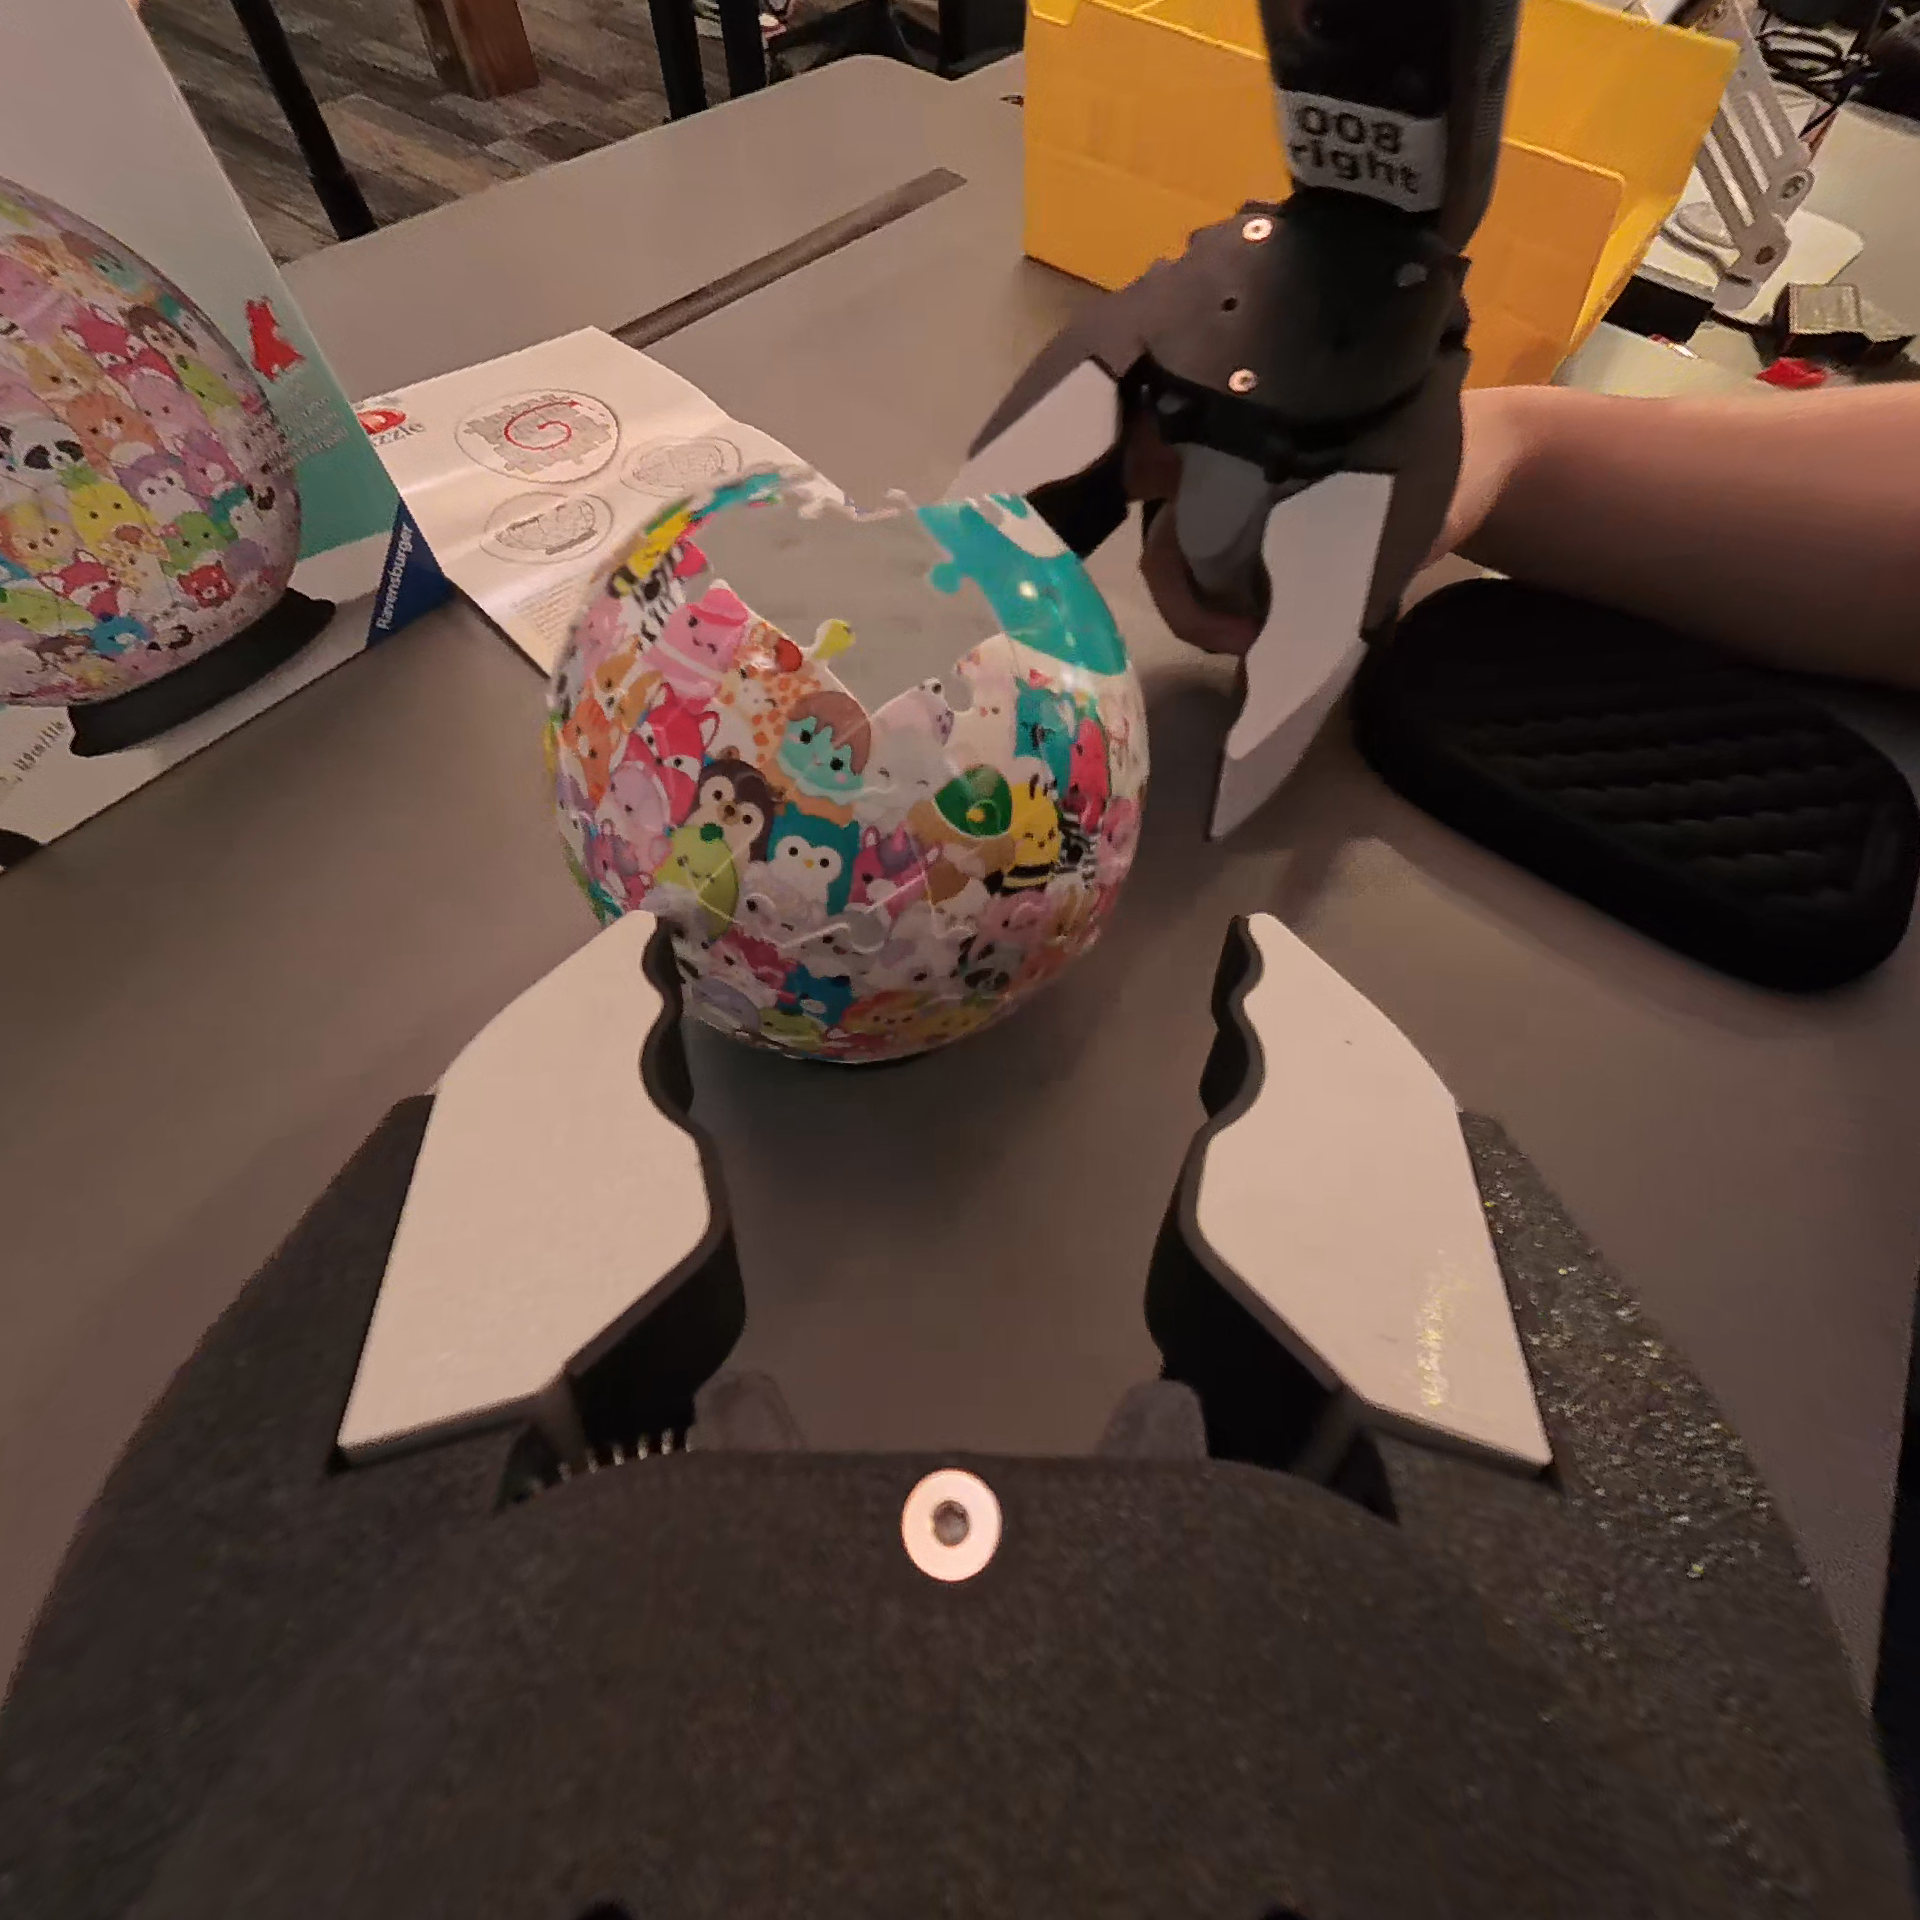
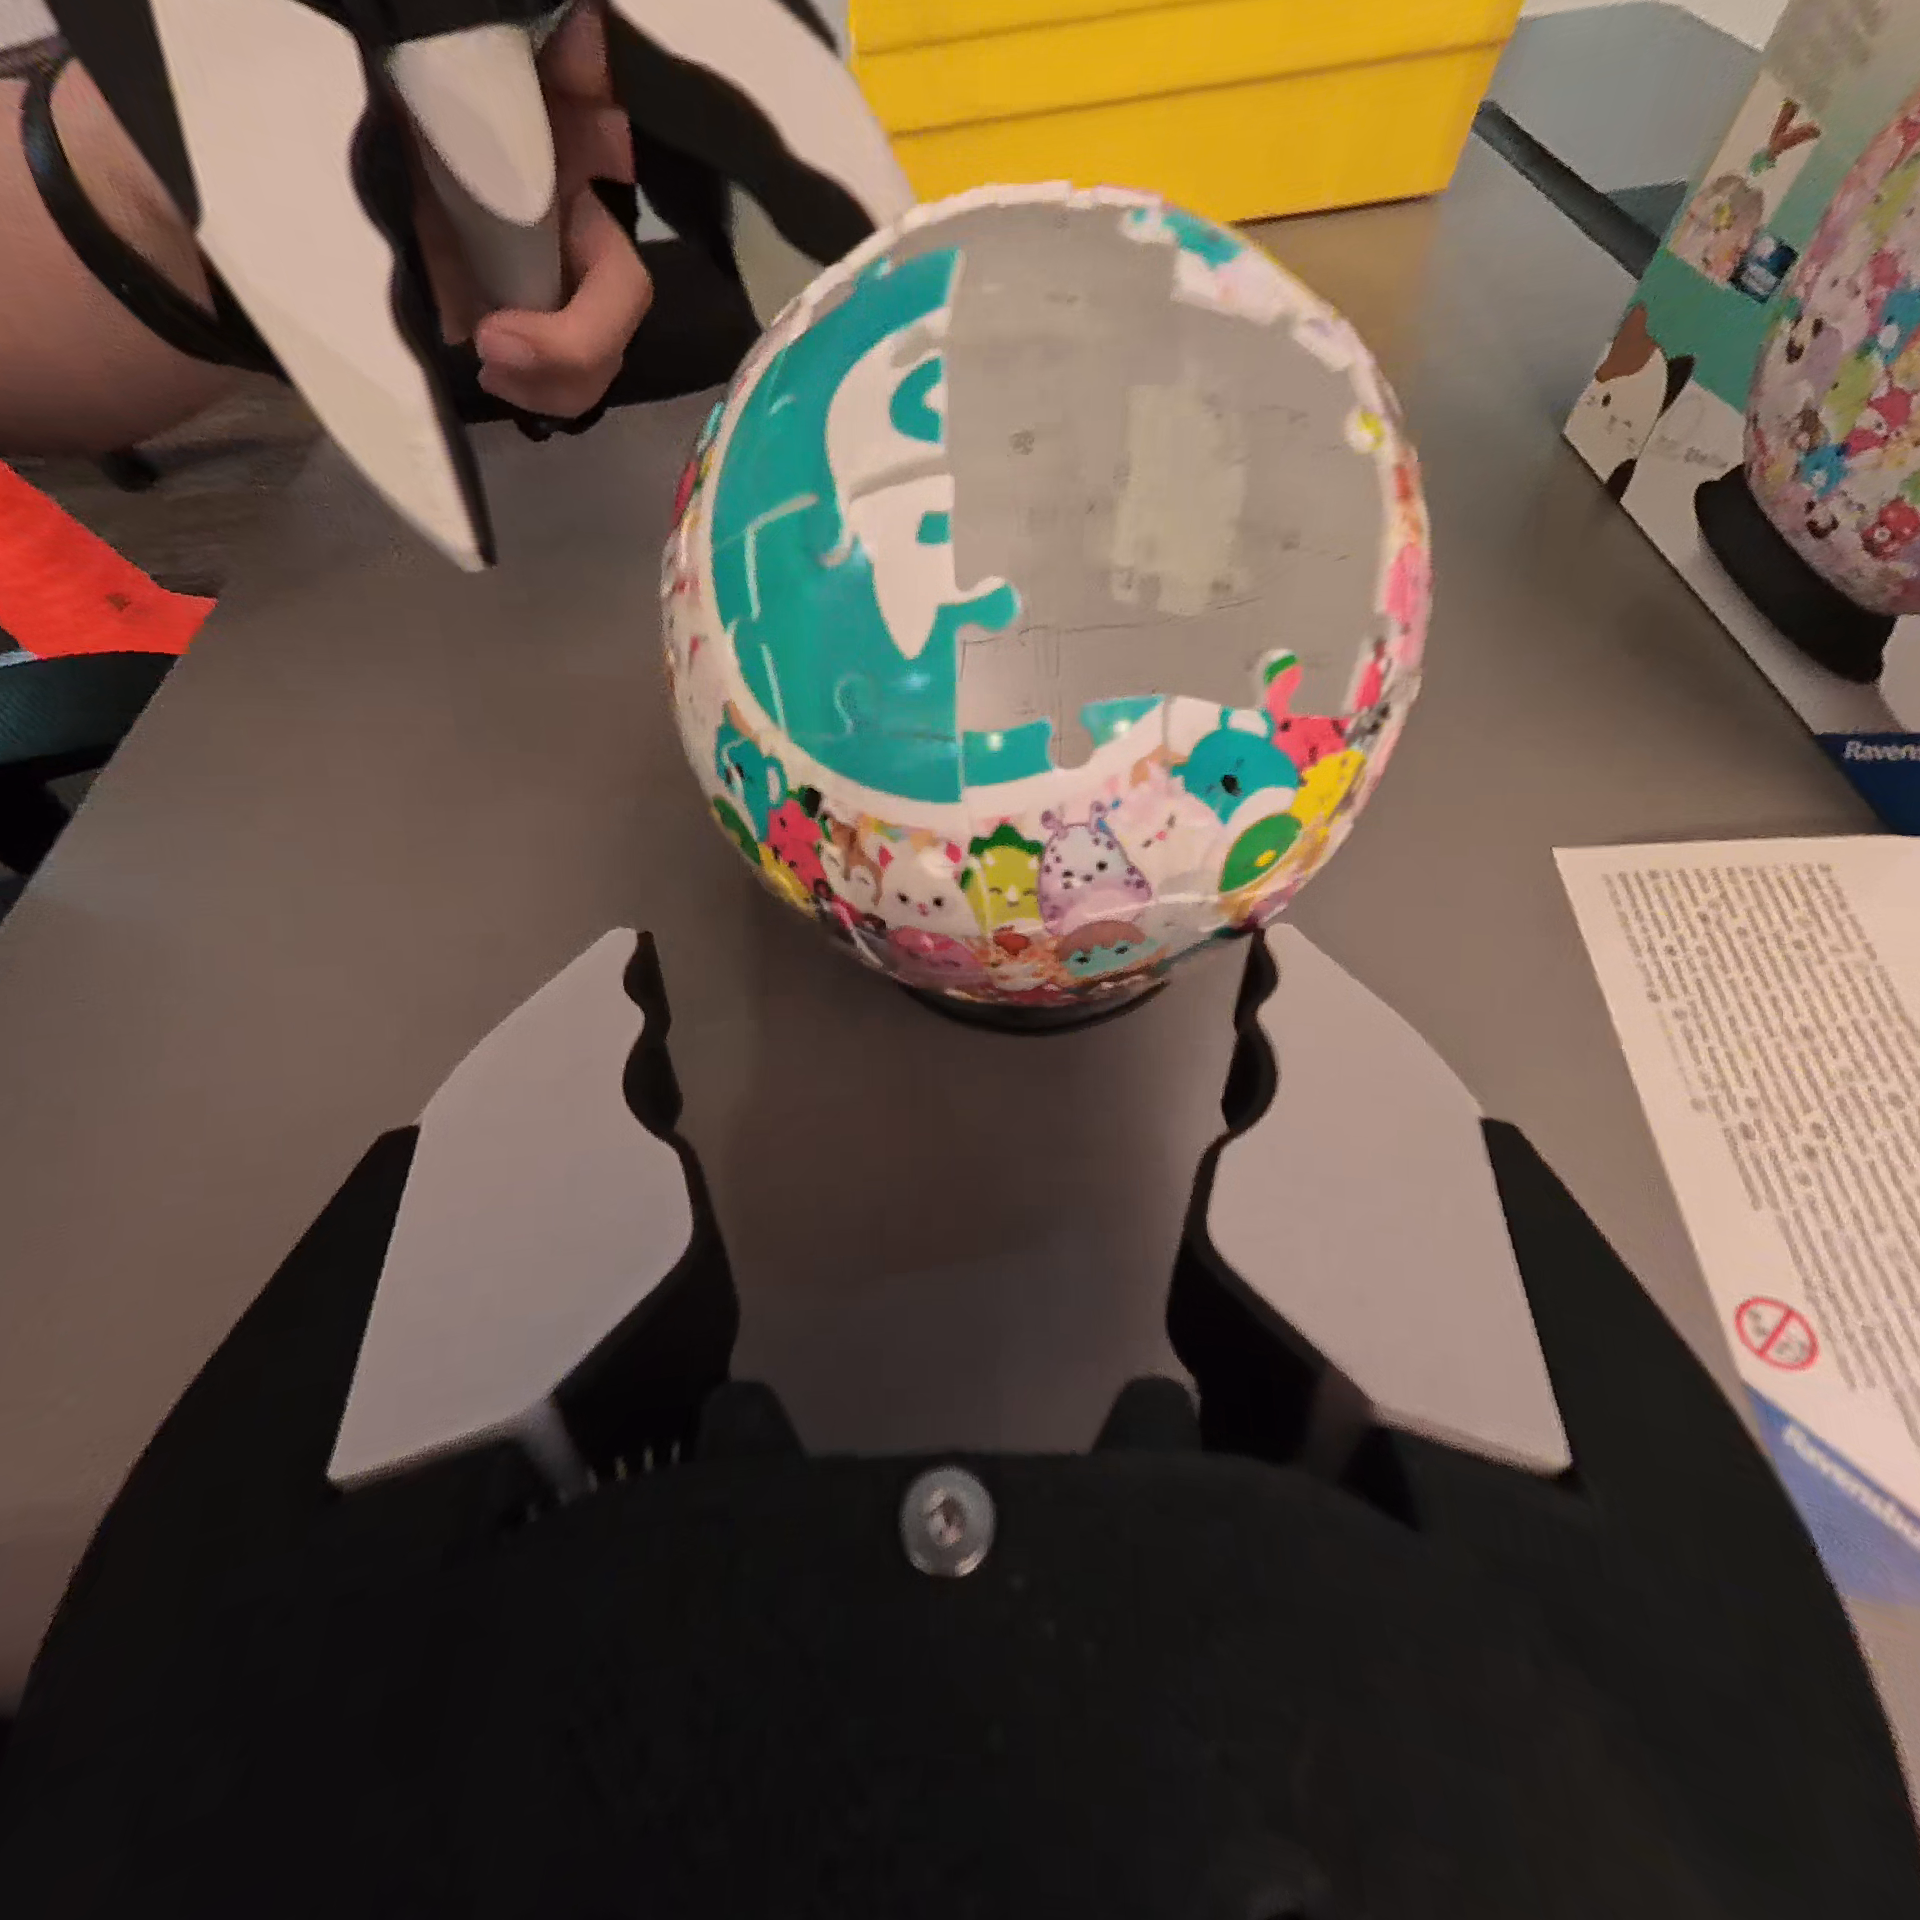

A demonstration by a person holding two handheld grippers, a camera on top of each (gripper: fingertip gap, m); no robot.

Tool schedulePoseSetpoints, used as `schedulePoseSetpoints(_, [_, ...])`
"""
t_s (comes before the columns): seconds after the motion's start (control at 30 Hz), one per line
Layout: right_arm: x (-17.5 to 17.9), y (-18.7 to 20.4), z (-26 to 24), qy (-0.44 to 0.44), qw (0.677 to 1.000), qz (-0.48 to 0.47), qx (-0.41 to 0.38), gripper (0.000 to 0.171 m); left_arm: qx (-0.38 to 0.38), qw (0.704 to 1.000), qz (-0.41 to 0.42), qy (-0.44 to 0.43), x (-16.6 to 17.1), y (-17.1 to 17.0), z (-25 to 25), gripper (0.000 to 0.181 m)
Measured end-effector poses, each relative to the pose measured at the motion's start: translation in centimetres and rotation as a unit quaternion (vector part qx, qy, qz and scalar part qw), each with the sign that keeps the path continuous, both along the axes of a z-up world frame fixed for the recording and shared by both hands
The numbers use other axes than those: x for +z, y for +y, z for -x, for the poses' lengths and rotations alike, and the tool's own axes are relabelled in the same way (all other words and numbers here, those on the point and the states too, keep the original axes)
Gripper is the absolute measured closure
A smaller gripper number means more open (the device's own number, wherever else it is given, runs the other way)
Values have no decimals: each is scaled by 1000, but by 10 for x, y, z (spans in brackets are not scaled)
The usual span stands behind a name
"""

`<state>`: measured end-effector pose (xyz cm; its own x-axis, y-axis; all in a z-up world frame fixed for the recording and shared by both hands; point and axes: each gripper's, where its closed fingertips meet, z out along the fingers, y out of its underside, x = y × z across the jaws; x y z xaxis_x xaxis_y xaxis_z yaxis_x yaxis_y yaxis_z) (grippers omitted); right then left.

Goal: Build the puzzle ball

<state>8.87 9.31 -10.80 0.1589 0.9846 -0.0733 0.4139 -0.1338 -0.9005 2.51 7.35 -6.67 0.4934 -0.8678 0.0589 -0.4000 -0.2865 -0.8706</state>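
The puzzle ball (image 1: 847, 790), covered in colourful cartoon animals, stands on the grey table (image 1: 364, 987). In the right wrist view the ball (image 2: 831, 623) rests on a small black stand (image 2: 1029, 1013). A large gap at its top shows the pale grey inside. My left gripper (image 1: 951, 945) is open and empty, its fingertips just short of the ball's near side. My right gripper (image 2: 951, 940) is open and empty, close to the ball's other side. Each gripper also shows in the other's view: the right (image 1: 1101, 655) and the left (image 2: 675, 374), both open beside the ball. No loose piece is visible.
The puzzle's box (image 1: 156, 468) stands at the left, with a folded instruction sheet (image 1: 582, 447) beside it. A yellow bin (image 1: 1351, 208) sits behind the ball. A black padded mat (image 1: 1642, 790) lies at the right, under a person's forearm (image 1: 1662, 499).
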Motion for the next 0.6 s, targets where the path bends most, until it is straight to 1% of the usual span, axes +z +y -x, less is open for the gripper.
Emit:
schedulePoseSetpoints(0.13, [-3,-12,-1,-20,999,8,-35,67,-30,1000,1,0,0,11,-1,80])
schedulePoseSetpoints(0.27, [-5,-25,0,-29,998,18,-58,67,-77,997,10,-3,0,18,-3,75])
schedulePoseSetpoints(0.33, [-8,-34,1,-34,997,34,-57,71,-100,995,12,-11,2,21,-5,72])
schedulePoseSetpoints(0.4, [-9,-37,-1,-41,997,29,-59,74,-106,994,20,-25,3,25,-6,72])
schedulePoseSetpoints(0.5, [-6,-24,-16,-76,995,-20,-67,74,-72,997,23,-10,-1,28,6,69])
schedulePoseSetpoints(0.53, [-1,-21,-21,-76,995,-29,-57,75,-50,999,11,-1,0,28,12,66])
schedulePoseSetpoints(0.6, [16,-20,-29,-68,997,-36,-11,82,-6,1000,-28,12,6,26,20,64])
